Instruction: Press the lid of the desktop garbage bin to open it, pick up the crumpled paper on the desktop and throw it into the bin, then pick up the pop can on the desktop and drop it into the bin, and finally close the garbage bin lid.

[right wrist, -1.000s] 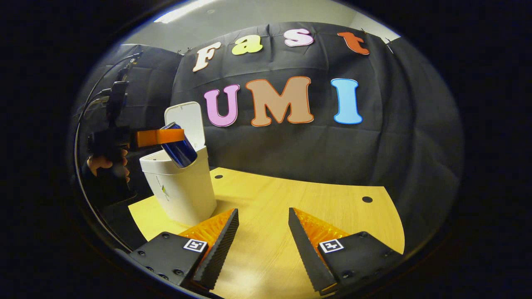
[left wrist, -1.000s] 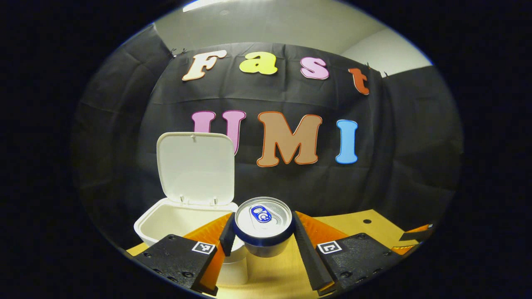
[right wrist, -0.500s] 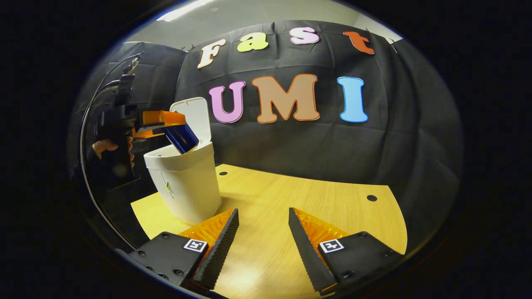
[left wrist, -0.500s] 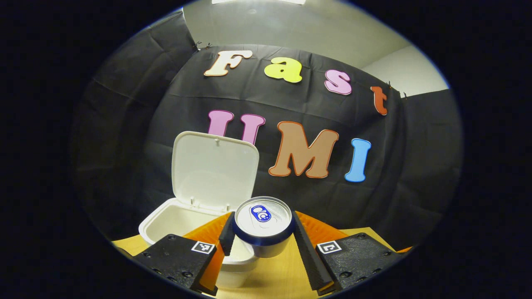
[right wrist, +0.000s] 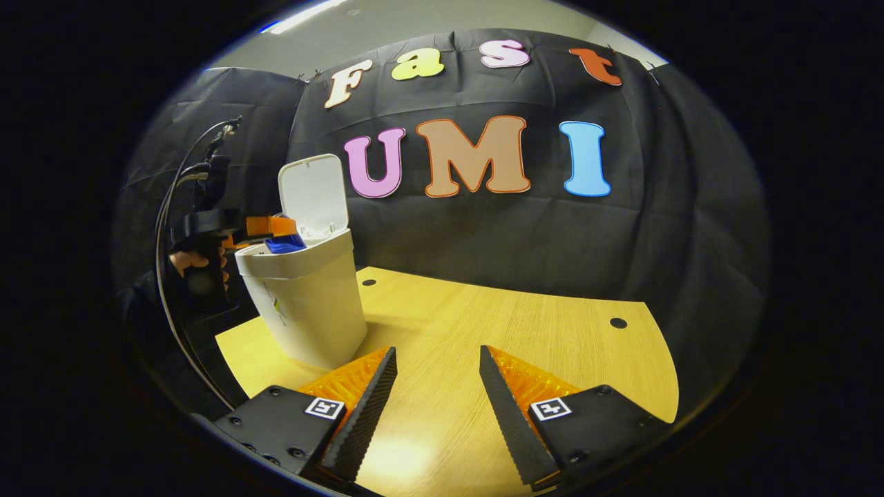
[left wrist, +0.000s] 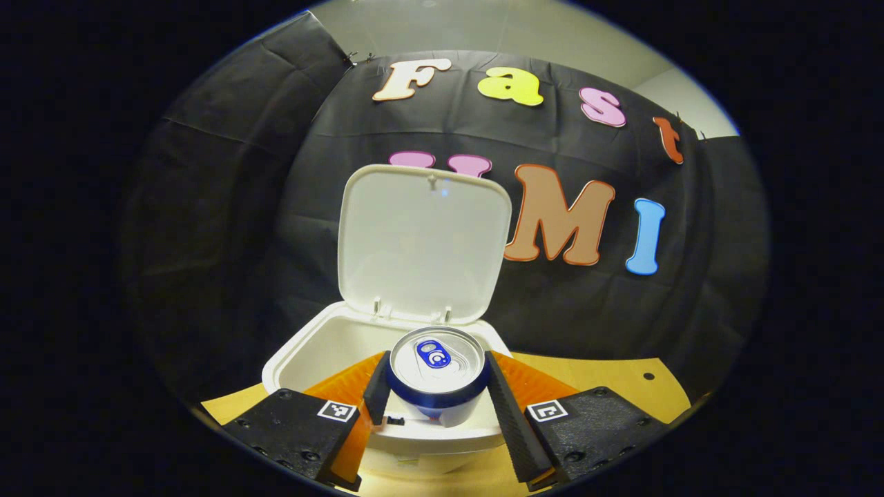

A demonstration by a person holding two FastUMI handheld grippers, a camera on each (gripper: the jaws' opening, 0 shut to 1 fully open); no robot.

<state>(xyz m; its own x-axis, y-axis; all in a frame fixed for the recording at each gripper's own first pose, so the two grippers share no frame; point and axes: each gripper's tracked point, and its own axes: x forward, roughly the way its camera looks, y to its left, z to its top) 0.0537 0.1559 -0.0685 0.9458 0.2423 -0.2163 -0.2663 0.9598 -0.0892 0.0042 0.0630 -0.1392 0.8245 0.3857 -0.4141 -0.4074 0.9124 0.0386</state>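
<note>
My left gripper (left wrist: pixel 434 397) is shut on a blue pop can (left wrist: pixel 437 376) with a silver top, both fingers pressing its sides. The can hangs right over the mouth of the white garbage bin (left wrist: pixel 311 345), whose lid (left wrist: pixel 423 241) stands upright behind it. In the right gripper view the same bin (right wrist: pixel 307 304) stands at the table's left end with its lid (right wrist: pixel 313 197) raised, and the left gripper (right wrist: pixel 266 228) holds the can (right wrist: pixel 283 243) low at the rim, partly sunk inside. My right gripper (right wrist: pixel 435 393) is open above the wooden table (right wrist: pixel 483 331), nothing between its fingers.
A person's hand (right wrist: pixel 197 266) grips the left gripper's handle, with cables (right wrist: pixel 176 207) rising from it. The table has small round holes (right wrist: pixel 618 322) near its far edge. Black cloth closes the booth behind.
The left gripper has carried the can forward and down, from beside the bin's rim to over and into its opening. The right gripper has barely moved.
</note>
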